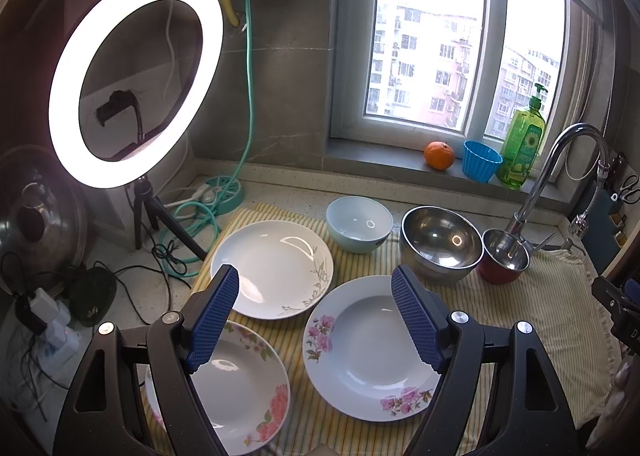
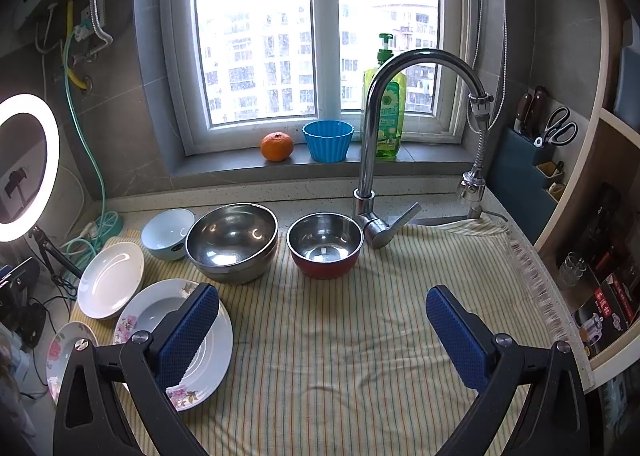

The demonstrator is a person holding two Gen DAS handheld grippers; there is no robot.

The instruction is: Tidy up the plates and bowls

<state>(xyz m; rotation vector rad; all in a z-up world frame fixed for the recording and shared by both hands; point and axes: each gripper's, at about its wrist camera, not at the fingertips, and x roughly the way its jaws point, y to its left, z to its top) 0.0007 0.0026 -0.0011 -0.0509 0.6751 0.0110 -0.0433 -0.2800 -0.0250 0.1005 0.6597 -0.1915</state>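
Mostly round glossy plates (image 1: 276, 268), steel bowls (image 1: 440, 242)

Three plates and three bowls sit upright on a striped cloth (image 2: 360, 356). A white plate with a grey leaf sprig (image 1: 276, 268) lies at the back left. In front of it lies a plate with pink peonies (image 1: 236, 384), and to the right of that a deeper plate with small pink blossoms (image 1: 368, 348); none of the three touch. Behind them, in a row, stand a pale blue bowl (image 1: 359, 223), a large steel bowl (image 1: 440, 242) and a smaller steel bowl with a red outside (image 1: 505, 256), the two steel ones close together. All are empty.
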